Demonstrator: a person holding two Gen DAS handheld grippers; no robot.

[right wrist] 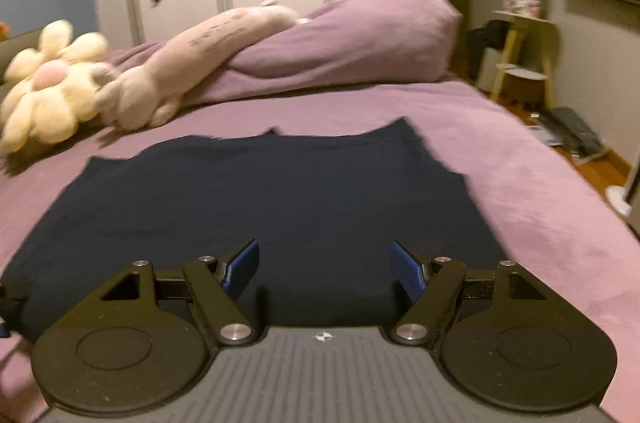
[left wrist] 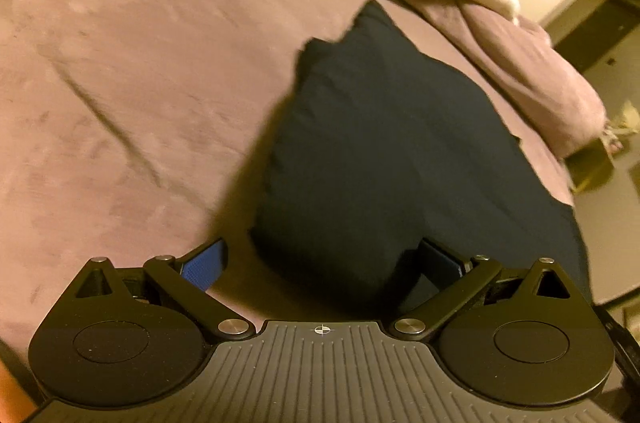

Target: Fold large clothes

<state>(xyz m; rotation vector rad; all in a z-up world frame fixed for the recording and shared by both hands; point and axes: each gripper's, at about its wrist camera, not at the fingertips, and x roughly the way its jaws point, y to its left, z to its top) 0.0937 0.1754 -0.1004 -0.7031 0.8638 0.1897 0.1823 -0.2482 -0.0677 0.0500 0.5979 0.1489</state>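
— Where's the garment?

— The dark navy garment (right wrist: 256,199) lies spread flat on my purple bedspread (right wrist: 540,207), in front of the plush toy (right wrist: 172,71) and bunched duvet (right wrist: 344,43).

— And your grippers?

— My right gripper (right wrist: 325,269) hangs over its near edge, jaws wide, nothing between them. My left gripper (left wrist: 320,263) is wide too, cloth bulging between the fingers, pads not pressing it.

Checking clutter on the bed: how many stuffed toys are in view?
2. A cream flower plush at the far left, and a long pale plush beside it, lying against the bunched purple blanket. Others may be out of frame.
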